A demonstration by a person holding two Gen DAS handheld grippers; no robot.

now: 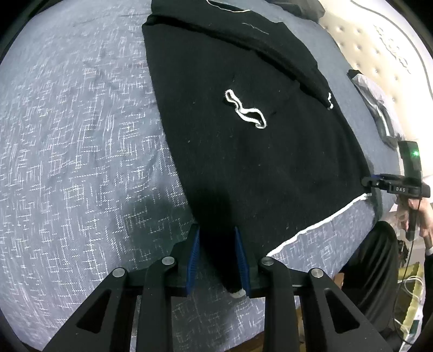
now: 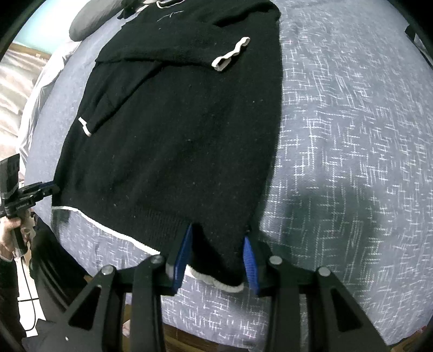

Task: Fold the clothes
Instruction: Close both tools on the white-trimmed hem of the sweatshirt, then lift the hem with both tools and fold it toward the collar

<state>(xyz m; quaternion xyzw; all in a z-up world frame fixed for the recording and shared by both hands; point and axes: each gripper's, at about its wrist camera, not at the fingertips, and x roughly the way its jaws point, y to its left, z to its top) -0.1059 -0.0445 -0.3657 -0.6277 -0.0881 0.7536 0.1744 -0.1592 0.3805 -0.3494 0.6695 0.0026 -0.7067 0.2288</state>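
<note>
A black sweater (image 1: 243, 140) with white trim lies flat on the bed, both sleeves folded across its body; it also shows in the right wrist view (image 2: 176, 135). My left gripper (image 1: 217, 232) holds the hem's left corner between its blue pads, the fabric running back between the fingers. My right gripper (image 2: 217, 235) holds the hem's right corner the same way, white trim (image 2: 216, 283) showing between its fingers. Each gripper shows in the other's view, the right one (image 1: 365, 182) and the left one (image 2: 55, 186), at the opposite hem corner.
The bed has a blue-grey patterned cover (image 1: 81, 162). A tufted cream headboard (image 1: 379, 48) and dark folded clothes (image 1: 379, 108) lie at the right. A grey pillow (image 2: 92, 24) sits at the far left. The bed's near edge (image 2: 216, 325) is below the grippers.
</note>
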